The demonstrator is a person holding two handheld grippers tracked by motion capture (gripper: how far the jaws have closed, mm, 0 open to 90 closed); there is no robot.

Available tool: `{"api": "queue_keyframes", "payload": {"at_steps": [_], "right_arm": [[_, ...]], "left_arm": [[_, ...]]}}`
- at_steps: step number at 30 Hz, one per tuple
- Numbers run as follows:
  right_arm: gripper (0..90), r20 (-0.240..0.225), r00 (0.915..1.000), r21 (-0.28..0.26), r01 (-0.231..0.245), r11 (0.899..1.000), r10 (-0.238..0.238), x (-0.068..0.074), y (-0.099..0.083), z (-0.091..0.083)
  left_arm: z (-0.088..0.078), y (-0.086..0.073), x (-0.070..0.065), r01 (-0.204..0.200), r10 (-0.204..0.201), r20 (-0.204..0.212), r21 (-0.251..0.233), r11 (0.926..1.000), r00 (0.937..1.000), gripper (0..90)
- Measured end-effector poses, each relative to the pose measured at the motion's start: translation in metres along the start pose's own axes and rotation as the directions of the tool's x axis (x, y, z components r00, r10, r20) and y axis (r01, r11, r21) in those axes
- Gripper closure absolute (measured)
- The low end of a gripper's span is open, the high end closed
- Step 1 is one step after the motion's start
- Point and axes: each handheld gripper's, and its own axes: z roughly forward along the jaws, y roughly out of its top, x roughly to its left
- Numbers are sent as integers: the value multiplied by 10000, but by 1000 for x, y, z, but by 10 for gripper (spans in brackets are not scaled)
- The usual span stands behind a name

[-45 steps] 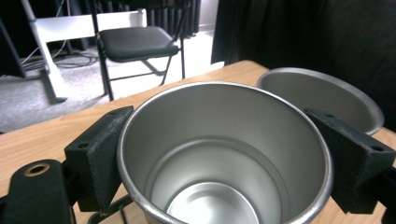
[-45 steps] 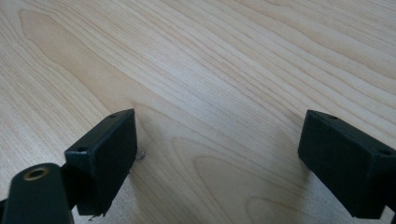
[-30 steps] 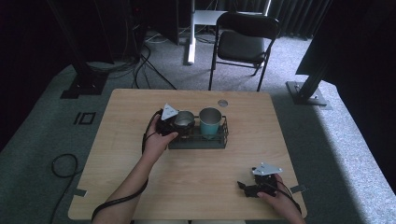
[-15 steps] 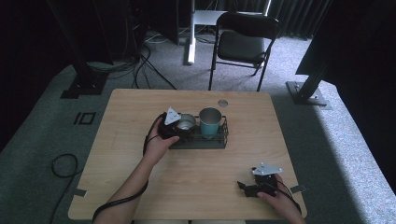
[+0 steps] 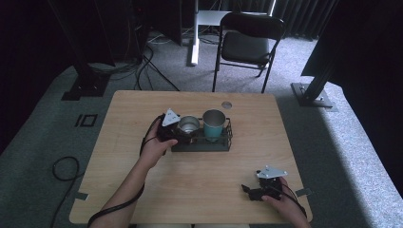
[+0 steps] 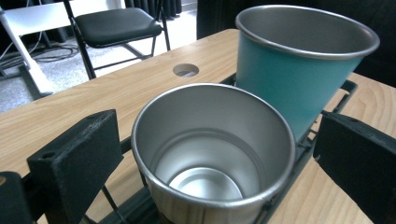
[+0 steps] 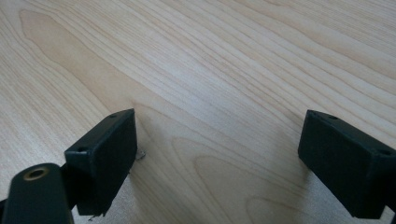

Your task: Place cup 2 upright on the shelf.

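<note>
Item: steel cup, bare metal, empty, upright in the left end of a dark wire rack near the middle of the desk. It stands between my left jaws, which are apart, one on each side of its wall; in the left gripper view there is a gap on both sides, so I judge no grip is made yet.

Adjacent: teal cup, steel-rimmed, upright in the same rack, just beside the steel cup on its right. I cannot tell whether the two walls touch.

Risks, as I judge them:
- The far jaw sits close to the teal cup; closing or shifting could knock it and tip it in the rack.
- The cup wall is smooth and round; an off-centre squeeze may let it slip or twist.
- A lift that catches the rack wires could drag the rack along the desk.

Pose: my left gripper is level with the cup's upper wall and reaches in from the rack's left end, with the forearm angled up from the near edge. My right gripper rests low over bare desk near the right corner, well apart from the rack, jaws wide apart and holding nothing.

Background: a folding chair beyond the desk.
</note>
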Motion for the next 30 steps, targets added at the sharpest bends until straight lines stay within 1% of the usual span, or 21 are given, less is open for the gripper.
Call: {"api": "queue_keyframes", "payload": {"at_steps": [2,4,5,6,7,8,11,13,14,16,17,21,23,25,28,30], "right_arm": [[114,0,10000,0,-1,10000,1,0,0,0],[114,0,10000,-1,-1,10000,1,0,0,0],[114,0,10000,-1,-1,10000,1,0,0,0],[114,2,10000,-2,5,10000,-5,0,0,0],[114,1,10000,-3,4,10000,-4,0,0,0],[114,1,10000,-2,4,10000,-4,0,0,0],[114,7,10000,-2,11,10000,-11,0,0,0],[114,7,10000,5,4,10000,-4,0,0,0],[114,7,10000,3,8,10000,-8,0,0,0],[114,6,10000,-1,6,10000,-6,0,0,0],[114,9,10000,2,12,10000,-12,0,0,0],[114,7,10000,-2,11,10000,-11,0,0,0],[114,8,10000,3,9,10000,-9,0,0,0],[114,9,10000,-3,12,10000,-12,0,0,0],[114,9,10000,1,14,10000,-14,0,0,0],[114,7,10000,1,10,10000,-10,0,0,0]], "left_arm": [[-4,1,0,11,-11,30,-28,10000,10000,17],[-8,2,0,193,-193,14,-120,9997,9998,17],[-8,2,0,193,-193,14,-120,9997,9998,17],[-13,3,-1,181,-181,3,-178,9997,9998,17],[-14,3,-1,159,-160,-62,-157,9998,9999,17],[-16,3,-1,103,-103,-35,-137,9999,9999,17],[-22,3,0,137,-138,-51,-142,9998,9999,17],[-26,2,0,308,-308,-2,-177,9994,9995,17],[-27,2,0,237,-237,12,-169,9996,9997,17],[-31,2,-1,167,-168,-117,-83,9998,9998,17],[-33,1,0,236,-236,-82,-91,9997,9997,17],[-41,-2,1,311,-312,-222,-39,9995,9993,17],[-44,-4,3,376,-375,-326,23,9993,9988,17],[-48,-6,6,524,-522,-443,14,9986,9976,17],[-53,-6,8,621,-619,-579,6,9981,9964,17],[-56,-6,8,585,-579,-683,65,9983,9960,17]]}}
